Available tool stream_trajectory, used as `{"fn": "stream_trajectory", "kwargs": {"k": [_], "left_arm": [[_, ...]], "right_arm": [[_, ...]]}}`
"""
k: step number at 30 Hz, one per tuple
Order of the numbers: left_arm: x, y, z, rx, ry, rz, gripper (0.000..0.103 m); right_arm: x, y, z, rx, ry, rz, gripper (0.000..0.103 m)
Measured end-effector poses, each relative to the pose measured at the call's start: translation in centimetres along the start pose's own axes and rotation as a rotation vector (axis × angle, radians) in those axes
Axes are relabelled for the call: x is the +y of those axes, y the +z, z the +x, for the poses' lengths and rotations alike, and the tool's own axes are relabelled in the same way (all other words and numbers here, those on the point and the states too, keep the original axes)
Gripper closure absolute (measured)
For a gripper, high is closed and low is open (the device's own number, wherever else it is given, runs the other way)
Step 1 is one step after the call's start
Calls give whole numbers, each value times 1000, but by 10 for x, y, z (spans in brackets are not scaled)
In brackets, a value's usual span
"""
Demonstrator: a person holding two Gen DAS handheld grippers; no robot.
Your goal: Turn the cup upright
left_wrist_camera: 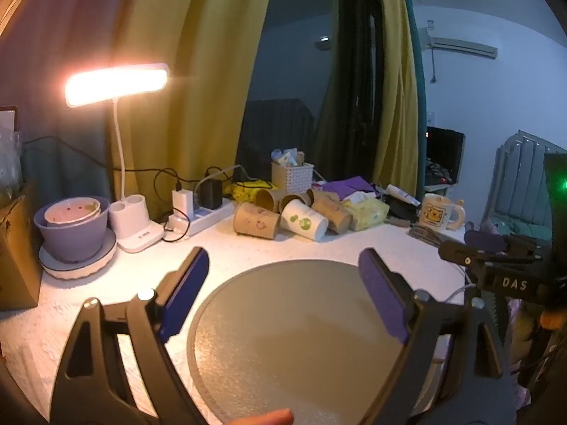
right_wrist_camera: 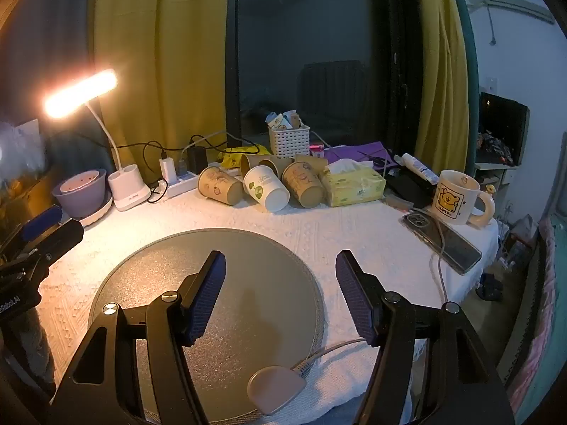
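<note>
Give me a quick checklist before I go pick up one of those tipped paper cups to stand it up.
1. Left gripper open and holding nothing: ok.
2. Right gripper open and holding nothing: ok.
3. Cups lying on their sides at the back of the table: ok, the white cup sits in front, between two brown cups.
4. Round mat free as a landing spot: ok, apart from a small pink piece at its near edge.
5. Obstacles nearby: not ok, the tissue pack touches the right-hand brown cup.
6. Whether the cups hold anything: cannot tell.
</note>
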State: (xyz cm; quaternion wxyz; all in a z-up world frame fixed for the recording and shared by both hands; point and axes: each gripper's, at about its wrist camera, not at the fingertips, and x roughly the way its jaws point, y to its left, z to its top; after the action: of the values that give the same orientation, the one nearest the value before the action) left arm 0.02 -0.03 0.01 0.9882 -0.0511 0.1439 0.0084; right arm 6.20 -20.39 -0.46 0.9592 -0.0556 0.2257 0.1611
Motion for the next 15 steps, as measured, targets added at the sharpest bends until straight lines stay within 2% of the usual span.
{"fn": "stream_trajectory", "kwargs": {"k": [15], "left_arm": [[4, 5, -2, -10, -19, 4, 16]], "right_arm": [[-1, -1, -1, -2, 5, 8, 35]]}}
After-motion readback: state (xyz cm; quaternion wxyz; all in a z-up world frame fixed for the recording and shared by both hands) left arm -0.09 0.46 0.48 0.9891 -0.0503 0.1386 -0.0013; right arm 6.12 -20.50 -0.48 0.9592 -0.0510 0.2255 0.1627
